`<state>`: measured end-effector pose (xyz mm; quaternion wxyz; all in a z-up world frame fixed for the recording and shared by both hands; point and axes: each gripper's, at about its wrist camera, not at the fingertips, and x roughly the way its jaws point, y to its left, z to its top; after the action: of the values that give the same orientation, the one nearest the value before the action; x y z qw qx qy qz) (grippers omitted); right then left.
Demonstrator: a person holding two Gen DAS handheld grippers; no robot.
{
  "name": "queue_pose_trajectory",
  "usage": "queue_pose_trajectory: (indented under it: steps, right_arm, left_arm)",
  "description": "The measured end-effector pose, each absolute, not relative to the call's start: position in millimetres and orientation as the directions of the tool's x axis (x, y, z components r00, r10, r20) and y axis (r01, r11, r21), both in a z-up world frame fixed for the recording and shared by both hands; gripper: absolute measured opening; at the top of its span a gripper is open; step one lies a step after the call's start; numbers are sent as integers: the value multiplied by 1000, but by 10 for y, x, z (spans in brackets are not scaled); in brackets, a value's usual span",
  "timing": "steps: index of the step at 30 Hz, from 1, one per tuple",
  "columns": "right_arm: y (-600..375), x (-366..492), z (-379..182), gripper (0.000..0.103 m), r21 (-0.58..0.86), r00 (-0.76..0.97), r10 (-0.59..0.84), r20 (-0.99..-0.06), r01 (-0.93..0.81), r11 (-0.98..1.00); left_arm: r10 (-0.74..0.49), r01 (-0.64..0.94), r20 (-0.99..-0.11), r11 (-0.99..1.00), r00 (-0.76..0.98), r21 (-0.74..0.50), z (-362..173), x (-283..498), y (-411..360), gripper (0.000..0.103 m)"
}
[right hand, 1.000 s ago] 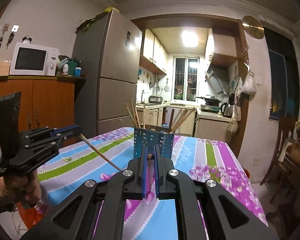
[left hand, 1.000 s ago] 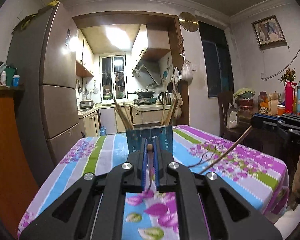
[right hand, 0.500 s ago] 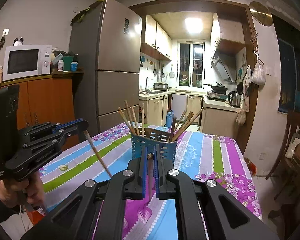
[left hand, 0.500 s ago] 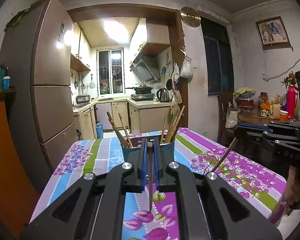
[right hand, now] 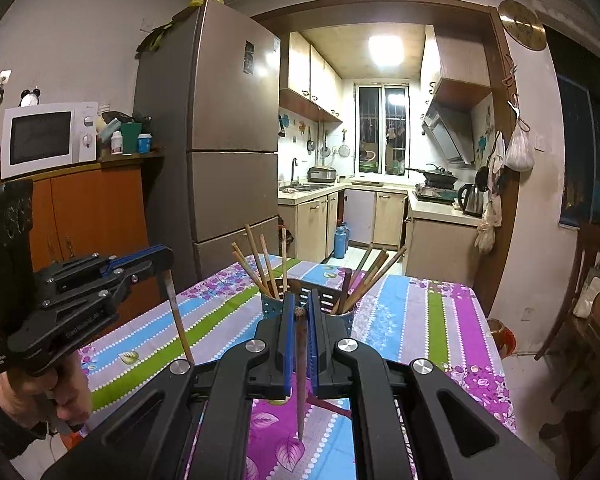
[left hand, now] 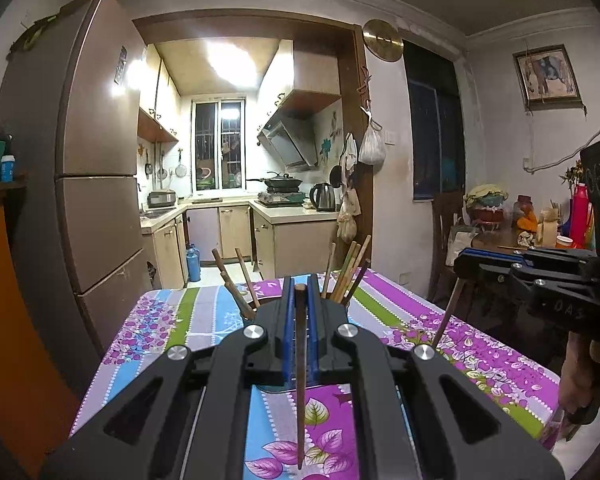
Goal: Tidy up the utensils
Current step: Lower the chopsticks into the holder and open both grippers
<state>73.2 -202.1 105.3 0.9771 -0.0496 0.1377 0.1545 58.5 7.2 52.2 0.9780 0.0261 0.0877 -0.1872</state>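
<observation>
Both grippers have risen since the earlier frames, each chopstick now hanging steeper, its tip clear of the tablecloth [left hand: 480,356]. Left gripper [left hand: 300,300] is clenched on one chopstick [left hand: 300,380], right gripper [right hand: 298,312] on another chopstick [right hand: 300,380], both aimed slightly downward toward the blue utensil holder [right hand: 270,306] at twelve o'clock. Pinched only near their tops, the sticks could swivel and snag the holder's rim or its leaning sticks.

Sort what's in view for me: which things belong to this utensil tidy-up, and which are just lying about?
Job:
- left gripper, shut on a chopstick
- right gripper, shut on another chopstick
- blue perforated utensil holder with chopsticks standing in it

Lying about:
- microwave
- fridge
- kettle
- wok
</observation>
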Motion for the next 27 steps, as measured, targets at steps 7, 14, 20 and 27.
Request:
queue_pose_trajectory:
  steps: [7,14,20,27]
  right_arm:
    - [-1980,807,1242,8,-45,917,290,-275,-314,948]
    - [-1920,853,1536,8,-59,923,295,-246,-318,946]
    - [-1897,908,1784,8,-70,928,297,-226,-320,945]
    - [-1854,1038,2124,8,-77,934,301,-192,-321,944]
  left_arm:
    - [-368,375,-187,927,911,4,636,683,76,5]
    - [-368,372,-140,928,919,7,927,755,30,5]
    - [-368,371,-94,929,925,13,1137,814,-1,5]
    - [-360,361,-53,933,931,0,1364,933,27,5]
